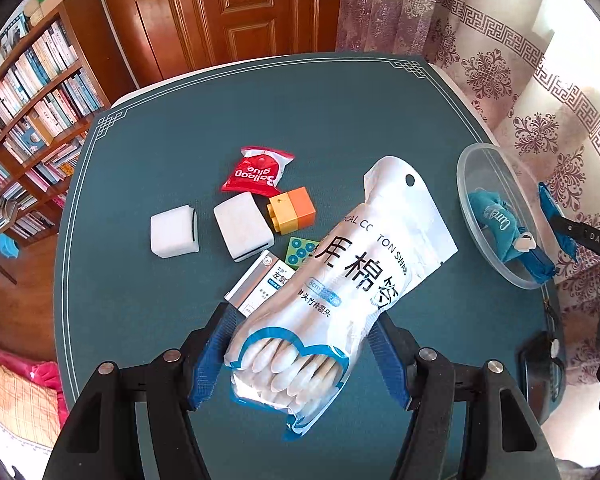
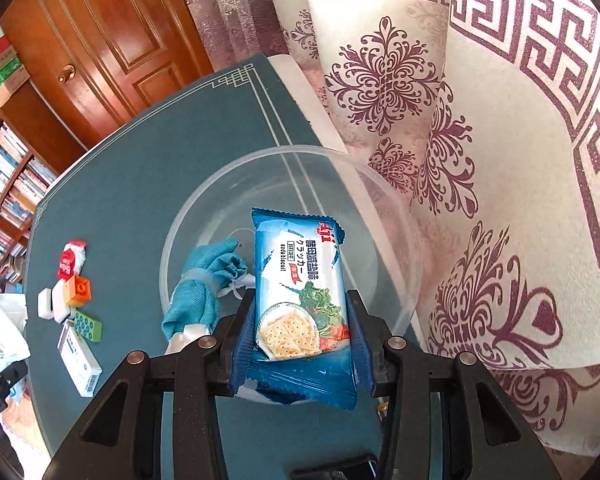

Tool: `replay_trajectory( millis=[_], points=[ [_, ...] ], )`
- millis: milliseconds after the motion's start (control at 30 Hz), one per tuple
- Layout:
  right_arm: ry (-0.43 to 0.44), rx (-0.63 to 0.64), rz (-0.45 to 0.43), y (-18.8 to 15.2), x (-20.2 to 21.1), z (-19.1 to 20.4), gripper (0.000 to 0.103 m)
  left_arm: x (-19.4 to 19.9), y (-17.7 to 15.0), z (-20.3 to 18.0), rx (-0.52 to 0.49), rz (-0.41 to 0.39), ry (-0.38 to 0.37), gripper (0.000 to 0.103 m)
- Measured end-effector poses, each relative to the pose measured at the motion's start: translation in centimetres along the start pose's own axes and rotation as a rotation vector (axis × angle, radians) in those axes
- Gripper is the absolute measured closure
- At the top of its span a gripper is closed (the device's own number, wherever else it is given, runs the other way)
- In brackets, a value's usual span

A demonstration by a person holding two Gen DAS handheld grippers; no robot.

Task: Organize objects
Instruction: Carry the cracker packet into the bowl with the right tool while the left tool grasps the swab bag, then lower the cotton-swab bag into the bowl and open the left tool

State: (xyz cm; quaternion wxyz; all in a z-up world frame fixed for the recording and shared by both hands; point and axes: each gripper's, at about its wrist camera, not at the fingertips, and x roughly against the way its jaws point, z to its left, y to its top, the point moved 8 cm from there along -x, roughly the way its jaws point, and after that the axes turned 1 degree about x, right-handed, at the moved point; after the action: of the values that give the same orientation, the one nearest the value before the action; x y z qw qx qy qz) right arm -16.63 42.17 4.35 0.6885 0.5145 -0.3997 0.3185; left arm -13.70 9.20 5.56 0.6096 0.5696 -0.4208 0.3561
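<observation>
Crackers (image 2: 300,300) sit clamped in your right tool (image 2: 300,332), long axis running away from you, directly over the clear bowl (image 2: 388,280) (one teal cloth (image 2: 204,284) inside). Your left tool (image 1: 296,356) grips one swab bag (image 1: 340,280) above the counter (image 1: 160,160), the bowl lying to its right; two white sponges (image 1: 176,230) wait.

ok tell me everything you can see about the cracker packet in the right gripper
The cracker packet is a sealed blue plastic wrapper with crimped, zigzag ends, printed with square crackers, vegetables and the words "soda biscuit". It looks slightly crumpled but unopened. The right gripper is shut on it, its blue pads pressing both long sides near the lower end. It is held lengthwise along the fingers, above the clear plastic bowl, not touching it as far as I can tell. A teal cloth bundle lies in the bowl beside it.
</observation>
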Motion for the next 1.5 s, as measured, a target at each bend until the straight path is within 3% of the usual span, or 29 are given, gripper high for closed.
replay_trajectory(
  millis=[300,767,1233,1500],
  points=[
    [-0.015,0.009,-0.001,-0.9,-0.1,-0.7,0.057,0.2,0.2,-2.4,-0.018,0.011,-0.024,0.034],
    [0.039,0.06,0.042,-7.1,3.2,0.0,0.057,-1.3,2.5,-10.3,-0.087,0.042,-0.131,0.034],
    [0.106,0.188,0.059,-9.7,5.3,1.3,0.057,-4.3,7.8,-19.8,-0.176,0.048,-0.18,0.033],
    [0.087,0.239,0.038,-9.8,5.9,0.8,0.057,-6.6,10.5,-24.0,-0.232,0.053,-0.179,0.033]
  ],
)
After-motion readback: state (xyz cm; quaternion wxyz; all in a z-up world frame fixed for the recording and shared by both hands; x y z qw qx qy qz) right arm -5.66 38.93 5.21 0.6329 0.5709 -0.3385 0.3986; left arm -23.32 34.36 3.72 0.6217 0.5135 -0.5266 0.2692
